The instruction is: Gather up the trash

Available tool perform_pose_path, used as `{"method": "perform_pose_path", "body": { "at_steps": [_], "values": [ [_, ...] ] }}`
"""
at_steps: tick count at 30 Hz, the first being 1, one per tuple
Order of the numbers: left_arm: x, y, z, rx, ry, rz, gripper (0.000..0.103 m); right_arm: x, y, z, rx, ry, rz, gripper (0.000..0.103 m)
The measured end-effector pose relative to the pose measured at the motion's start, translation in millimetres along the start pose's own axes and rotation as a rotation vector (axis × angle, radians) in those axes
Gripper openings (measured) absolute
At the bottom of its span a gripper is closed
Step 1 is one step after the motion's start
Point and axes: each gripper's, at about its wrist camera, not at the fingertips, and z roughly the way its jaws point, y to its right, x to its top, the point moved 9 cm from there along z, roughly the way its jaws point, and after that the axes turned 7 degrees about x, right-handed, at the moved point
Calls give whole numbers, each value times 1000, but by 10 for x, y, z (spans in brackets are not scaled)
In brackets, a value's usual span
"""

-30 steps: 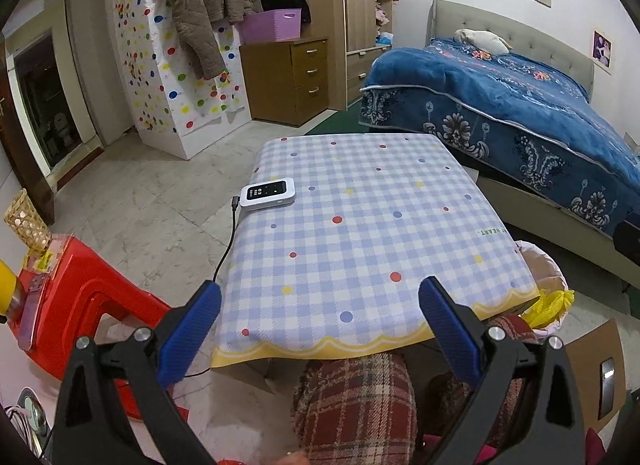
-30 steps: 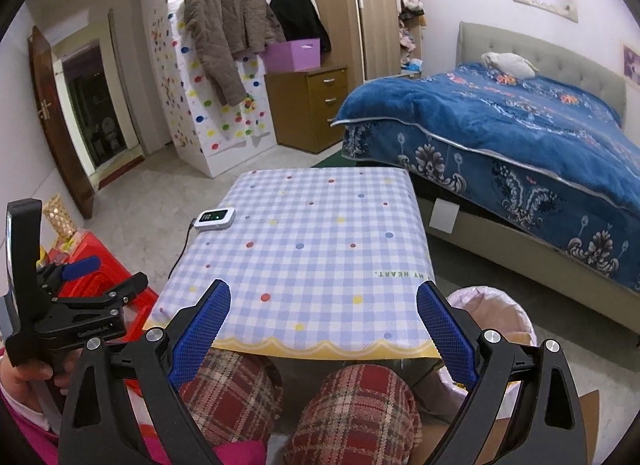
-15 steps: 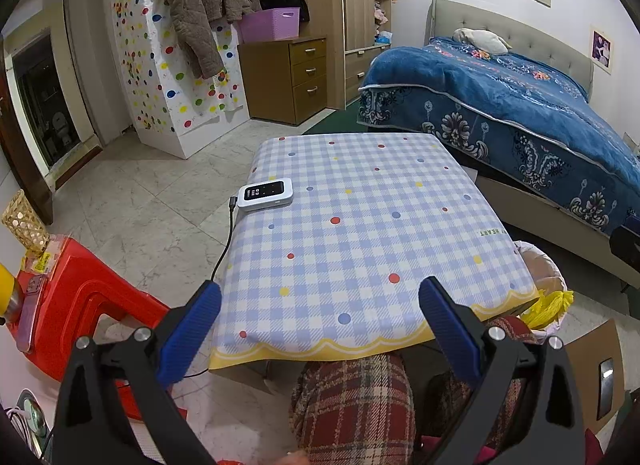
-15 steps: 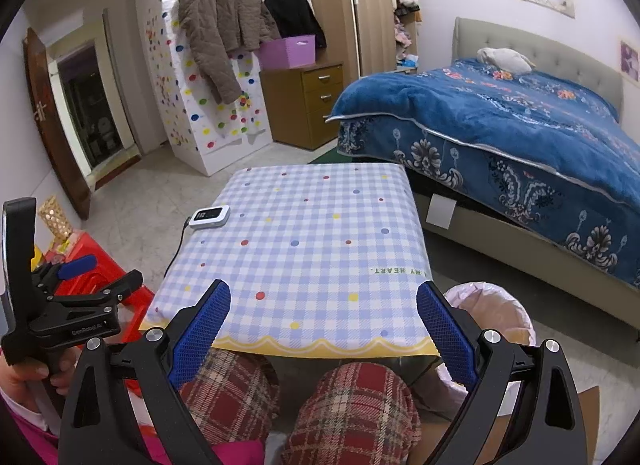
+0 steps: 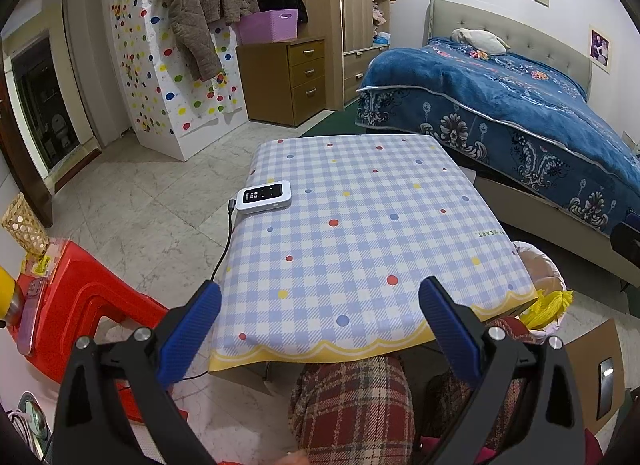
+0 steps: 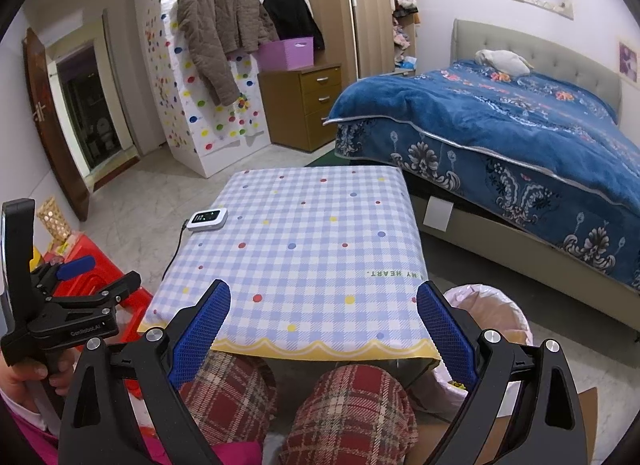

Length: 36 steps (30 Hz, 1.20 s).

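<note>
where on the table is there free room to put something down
Nearly all of the checked tablecloth is bare, from the yellow scalloped edge to the far end by the bed. Only the left edge is taken, by the small white device and its cable.

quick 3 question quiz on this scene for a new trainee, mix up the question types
1. True or false: the left tongs are shut on a piece of trash.
2. Multiple choice: where does the white device lie on the checked table? A) at the middle B) near its left edge, a cable hanging off the side C) at the edge by the bed
3. Short answer: on which side of the table does the lined trash bin stand, from the person's seat?

Key
1. False: both the left and the right tongs are open and hold nothing.
2. B
3. The right side, on the floor between table and bed.
</note>
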Motion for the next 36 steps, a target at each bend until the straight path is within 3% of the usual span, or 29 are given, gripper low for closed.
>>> {"method": "perform_pose_path", "body": {
  "at_steps": [36],
  "values": [
    [21,10,5,3,-1,3,96,19,42,-16,-4,-4,6,93]
  ]
}}
